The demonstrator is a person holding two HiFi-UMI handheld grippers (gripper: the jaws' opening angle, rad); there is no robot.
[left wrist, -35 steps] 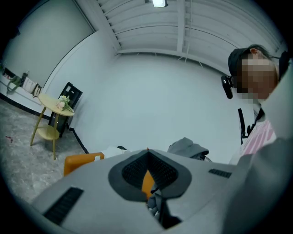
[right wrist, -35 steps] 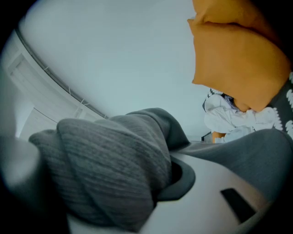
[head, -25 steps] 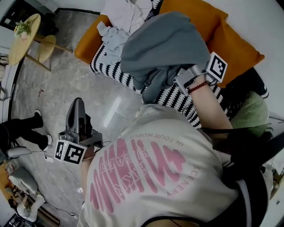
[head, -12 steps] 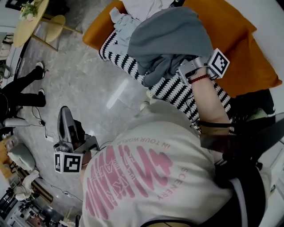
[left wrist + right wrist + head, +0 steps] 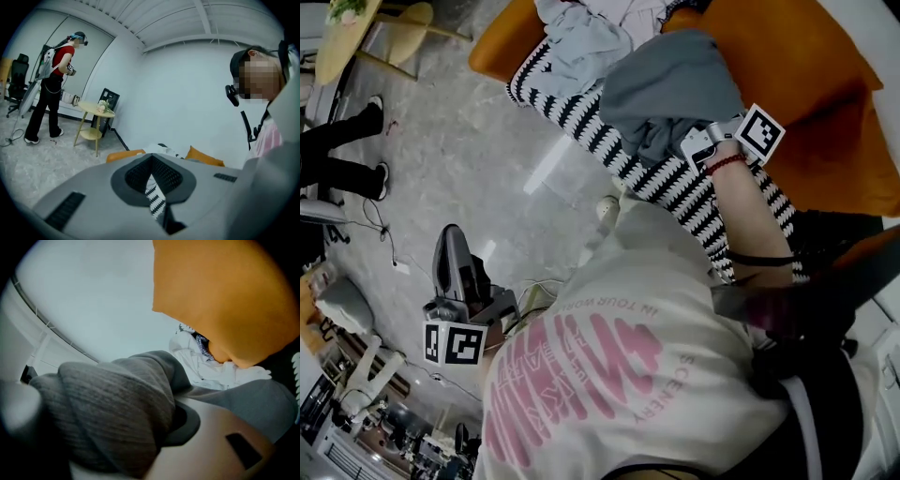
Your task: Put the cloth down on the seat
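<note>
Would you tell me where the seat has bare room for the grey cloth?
The striped throw lies bare along the front edge, between the light clothes pile and the person's arm. The orange cushion right of the grey cloth is bare too. Crowded at the far end, by that pile.

The orange sofa seat (image 5: 848, 164) is largely taken up: a striped throw (image 5: 675, 192) is draped over its front edge, pale clothes (image 5: 586, 37) are heaped at the far end, and a grey cloth (image 5: 670, 89) is bunched beside them. Open floor (image 5: 459, 159) is seen in front, bounded by a round side table (image 5: 337, 42) and a standing person (image 5: 342, 141).
</note>
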